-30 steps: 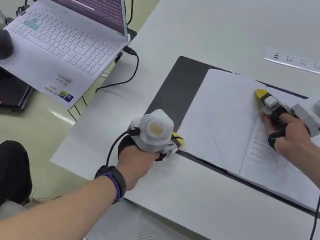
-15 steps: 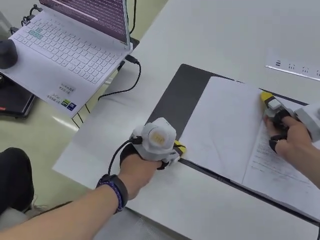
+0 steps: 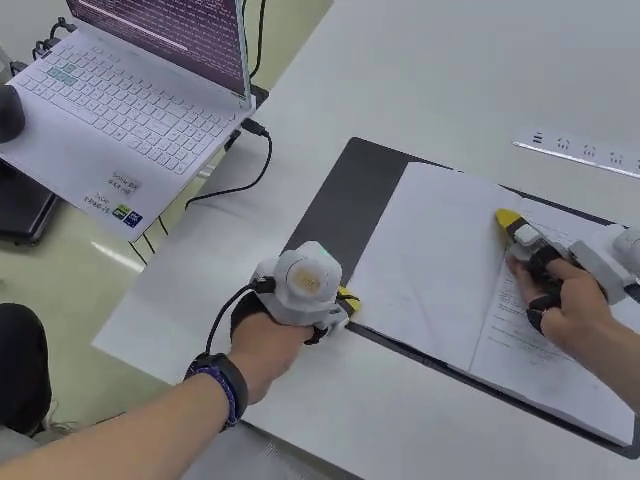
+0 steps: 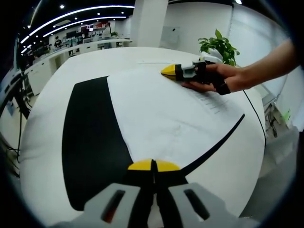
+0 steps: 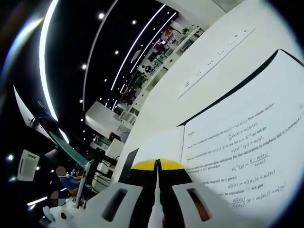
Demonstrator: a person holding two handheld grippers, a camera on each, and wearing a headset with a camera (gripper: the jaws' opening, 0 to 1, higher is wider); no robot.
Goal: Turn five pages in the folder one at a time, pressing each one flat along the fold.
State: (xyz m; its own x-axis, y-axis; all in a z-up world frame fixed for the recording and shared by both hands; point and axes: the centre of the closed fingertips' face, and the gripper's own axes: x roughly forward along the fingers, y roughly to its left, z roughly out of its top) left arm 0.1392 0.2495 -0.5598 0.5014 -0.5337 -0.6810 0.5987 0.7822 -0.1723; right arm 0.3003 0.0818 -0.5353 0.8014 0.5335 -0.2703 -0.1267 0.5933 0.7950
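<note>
Head view is showing me holding the left hand-held gripper [image 3: 346, 298] at the near edge of the open folder [image 3: 345, 195], its yellow tips sitting just beside the lower corner of the blank white page [image 3: 430, 250]. Left gripper view is showing those jaws pressed together with nothing between them, pointing across the black cover and the blank page. I am holding the right hand-held gripper [image 3: 505, 218] down on the paper, its yellow tips lying along the fold where the blank page is meeting the printed page [image 3: 535, 345]. Right gripper view is showing its jaws closed tight as well, gripping nothing, with the blank page lying to one side of the tips and the lines of print to the other. The folder is lying flat and open on the white worktop [image 3: 440, 70], its black cover showing bare to the left of the blank page. An open laptop [image 3: 130, 90] is sitting off to the left, a black cable [image 3: 245, 165] trailing from its side. A white power strip [image 3: 580, 152] is lying beyond the folder. I am wearing a dark wristband [image 3: 225, 372] on my left wrist.
</note>
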